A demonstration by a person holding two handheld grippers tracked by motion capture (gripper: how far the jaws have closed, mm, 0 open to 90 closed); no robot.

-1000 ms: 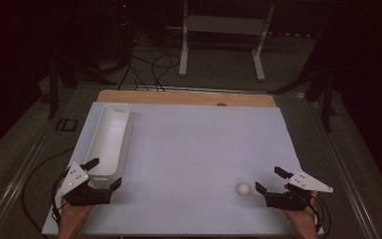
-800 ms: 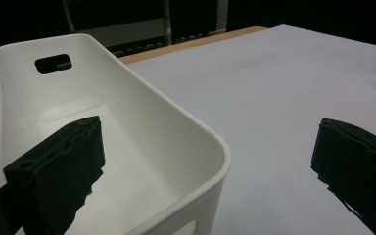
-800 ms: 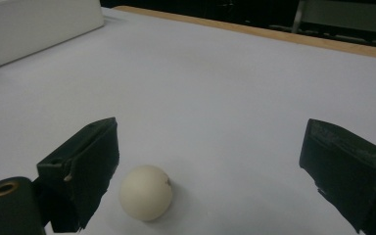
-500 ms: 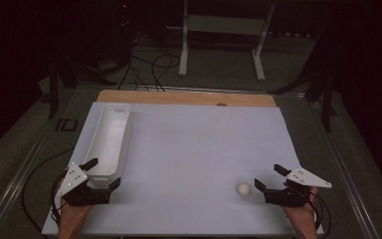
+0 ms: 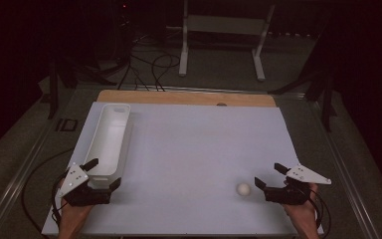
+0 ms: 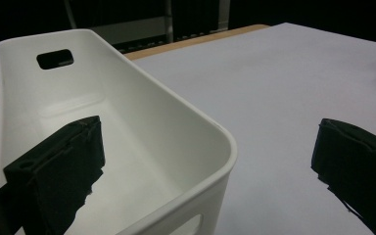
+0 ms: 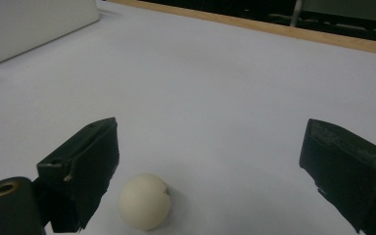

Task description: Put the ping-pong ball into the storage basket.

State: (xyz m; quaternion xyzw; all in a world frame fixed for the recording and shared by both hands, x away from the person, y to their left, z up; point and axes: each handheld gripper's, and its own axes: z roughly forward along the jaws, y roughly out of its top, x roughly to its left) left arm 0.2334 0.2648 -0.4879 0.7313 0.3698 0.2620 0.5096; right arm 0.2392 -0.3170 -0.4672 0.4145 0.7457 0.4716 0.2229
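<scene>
bin (image 6: 127, 127) looks like smooth glossy white plastic, ball (image 7: 144, 200) is matte off-white with a little chip, table (image 5: 204, 149) cover is matte white and its far edge strip looks like bare wood

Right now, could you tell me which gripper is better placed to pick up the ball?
The right gripper. Its open fingers already flank the ball, which lies on the table just ahead of them. The left gripper sits across the table, its open fingers straddling the bin's near wall.
</scene>
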